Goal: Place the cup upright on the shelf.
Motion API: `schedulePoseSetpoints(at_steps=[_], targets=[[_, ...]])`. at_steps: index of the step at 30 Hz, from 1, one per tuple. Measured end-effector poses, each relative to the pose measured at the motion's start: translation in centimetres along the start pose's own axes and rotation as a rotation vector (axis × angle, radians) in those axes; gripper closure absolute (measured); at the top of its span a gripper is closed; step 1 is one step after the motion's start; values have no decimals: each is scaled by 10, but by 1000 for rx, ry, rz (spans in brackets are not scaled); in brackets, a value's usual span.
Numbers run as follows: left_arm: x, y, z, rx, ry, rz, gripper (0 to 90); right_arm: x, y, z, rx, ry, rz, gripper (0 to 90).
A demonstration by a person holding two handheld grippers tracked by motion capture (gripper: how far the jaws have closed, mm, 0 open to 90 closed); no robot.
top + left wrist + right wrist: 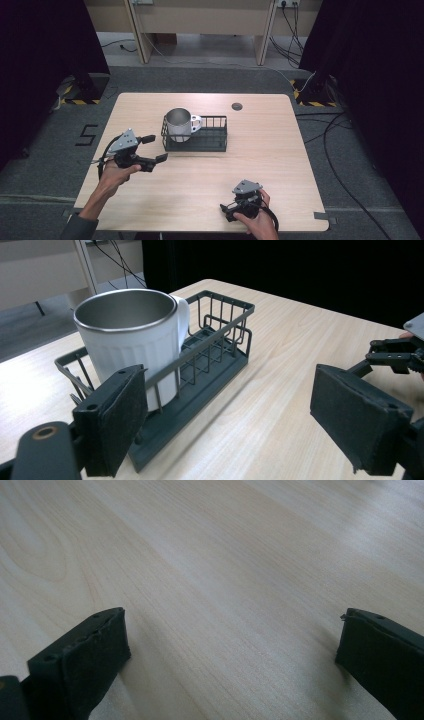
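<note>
In the high view, the mug [179, 123] is seen standing upright in the left end of the wire rack [210, 141] at mid-table, with the left gripper [154, 148] held spread and empty just to its left, so the placing is judged done and only withdrawal left. In the left gripper view, the mug [131, 337] is seen clear of the spread jaws, and in the right gripper view the right gripper [232, 655] is shown spread over bare table [210, 570] at the near right.

Light wooden table [260, 165] with a small dark round cap [237, 106] near its far edge. Grey floor [210, 77] bearing a black "5" mark [88, 135] at left. Black curtains [40, 60] flank both sides; hazard-striped stand bases [80, 95] at far corners; loose cables [340, 125] at right.
</note>
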State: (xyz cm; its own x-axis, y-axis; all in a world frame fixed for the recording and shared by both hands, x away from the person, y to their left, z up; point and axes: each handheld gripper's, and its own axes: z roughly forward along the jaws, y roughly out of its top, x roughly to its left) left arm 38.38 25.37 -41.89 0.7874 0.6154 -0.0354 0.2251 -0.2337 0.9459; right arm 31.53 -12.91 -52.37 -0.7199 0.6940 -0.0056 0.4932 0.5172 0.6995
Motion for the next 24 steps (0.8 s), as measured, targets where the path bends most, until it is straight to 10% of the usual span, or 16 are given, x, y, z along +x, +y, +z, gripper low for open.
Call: schedulePoseSetpoints(at_steps=[24], targets=[[-20,-49,-11,-19,-73,-65,148,0,0,0,0,0,-2,5]])
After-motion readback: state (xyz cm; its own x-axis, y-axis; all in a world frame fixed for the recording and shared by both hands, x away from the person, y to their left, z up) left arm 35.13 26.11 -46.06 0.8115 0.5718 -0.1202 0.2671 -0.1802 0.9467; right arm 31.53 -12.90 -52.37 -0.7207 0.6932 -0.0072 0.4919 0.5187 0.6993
